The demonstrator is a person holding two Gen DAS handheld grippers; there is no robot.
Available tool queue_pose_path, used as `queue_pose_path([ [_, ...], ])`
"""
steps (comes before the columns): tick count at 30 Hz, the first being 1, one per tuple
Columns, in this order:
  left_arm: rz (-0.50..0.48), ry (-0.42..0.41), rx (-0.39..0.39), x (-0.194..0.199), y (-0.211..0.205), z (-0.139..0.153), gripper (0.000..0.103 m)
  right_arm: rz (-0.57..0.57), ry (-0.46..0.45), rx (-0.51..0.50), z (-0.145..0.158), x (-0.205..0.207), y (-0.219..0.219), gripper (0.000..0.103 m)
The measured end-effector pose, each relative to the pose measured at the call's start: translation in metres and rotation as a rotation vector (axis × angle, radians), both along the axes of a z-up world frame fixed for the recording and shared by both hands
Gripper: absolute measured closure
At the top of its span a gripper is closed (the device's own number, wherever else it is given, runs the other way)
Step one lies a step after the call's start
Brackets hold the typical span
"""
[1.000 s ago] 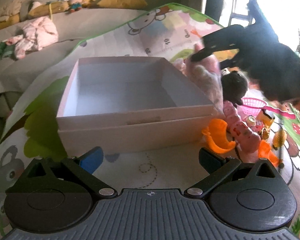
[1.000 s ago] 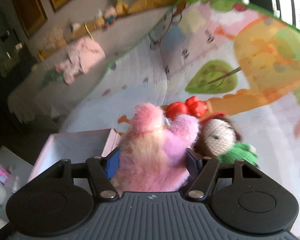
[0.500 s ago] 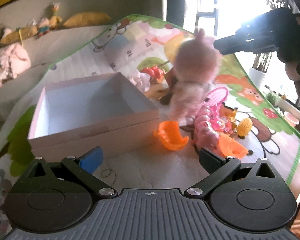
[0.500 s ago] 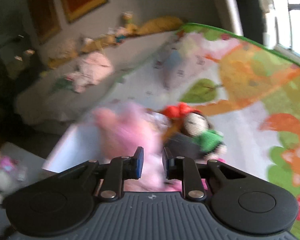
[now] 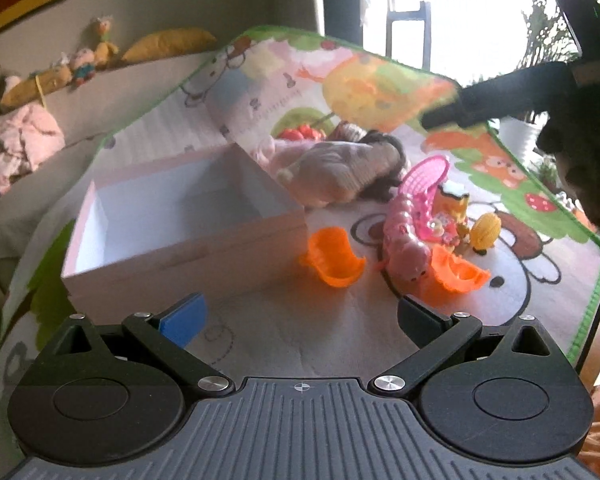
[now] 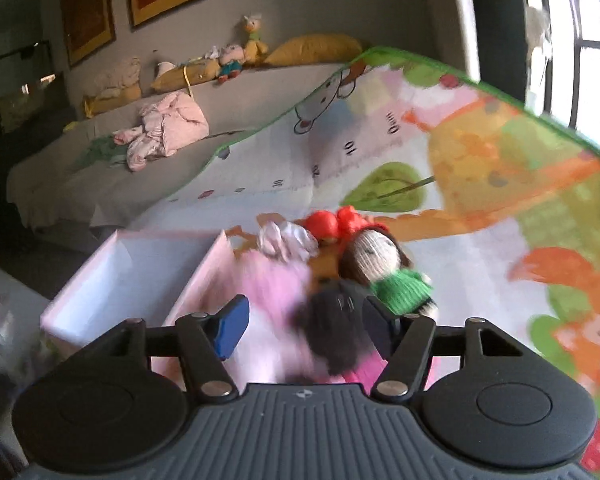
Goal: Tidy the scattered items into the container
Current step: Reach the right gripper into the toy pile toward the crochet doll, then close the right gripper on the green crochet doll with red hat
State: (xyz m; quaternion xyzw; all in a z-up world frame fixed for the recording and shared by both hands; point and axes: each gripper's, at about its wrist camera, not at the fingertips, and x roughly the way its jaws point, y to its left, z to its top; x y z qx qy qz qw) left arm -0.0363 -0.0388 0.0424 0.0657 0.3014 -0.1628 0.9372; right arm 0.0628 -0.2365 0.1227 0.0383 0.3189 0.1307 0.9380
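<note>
The pale pink box stands open on the play mat with nothing visible inside. A pink plush toy lies on the mat just right of the box, against a knitted doll in a green top. My right gripper hovers above them with its jaws opening. Nothing is pressed between the pads; the blurred plush and a black toy lie below. One of its fingers shows in the left wrist view. My left gripper stands open near the box's front corner, holding nothing.
Two orange shell pieces, a pink caterpillar toy, a pink basket and a yellow ball lie right of the box. A red toy sits behind the doll. A sofa with clothes borders the mat.
The right gripper held the pink plush, lost it as the jaws closed to nearly shut, and has reopened. The plush dropped onto the mat beside the box. The left gripper swung right.
</note>
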Motion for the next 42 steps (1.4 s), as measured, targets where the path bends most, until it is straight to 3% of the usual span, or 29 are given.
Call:
queue_pose_path([
  [5,-0.032,0.007,-0.016,0.014,-0.001,-0.005,0.0,-0.011,0.24,0.085,0.0,0.143,0.012,0.038],
  [8,-0.004,0.02,-0.063,0.025,0.011,-0.003,0.0,-0.048,0.261,0.005,-0.015,0.218,0.027,0.023],
  [11,0.05,0.076,-0.17,0.036,0.029,-0.003,0.0,-0.096,0.333,-0.047,-0.045,0.272,0.034,0.023],
  [14,0.051,0.125,-0.24,0.04,0.043,-0.009,0.0,-0.119,0.402,-0.074,-0.069,0.3,0.036,0.023],
  [18,0.014,0.16,-0.268,0.043,0.047,-0.019,0.0,0.017,0.419,-0.121,-0.076,0.284,0.048,0.024],
  [23,-0.053,0.168,-0.295,0.045,0.04,-0.024,0.0,0.19,0.488,-0.179,-0.077,0.23,0.057,0.032],
  [28,-0.073,0.187,-0.292,0.046,0.035,-0.027,0.0,0.265,0.497,-0.187,-0.066,0.176,0.047,0.031],
  [31,-0.083,0.182,-0.292,0.043,0.035,-0.027,0.0,0.263,0.366,-0.166,-0.037,0.15,0.028,0.03],
  [33,-0.08,0.179,-0.291,0.042,0.035,-0.026,0.0,0.217,0.216,-0.212,-0.016,0.133,0.012,0.016],
  [35,-0.074,0.177,-0.291,0.042,0.036,-0.026,0.0,0.206,0.135,-0.291,-0.009,0.116,-0.002,0.011],
  [41,-0.073,0.19,-0.293,0.045,0.032,-0.028,0.0,0.177,0.2,-0.362,-0.053,0.114,-0.034,0.009],
  [42,-0.076,0.188,-0.289,0.046,0.029,-0.027,0.0,0.174,0.211,-0.322,-0.061,0.118,-0.039,0.007],
])
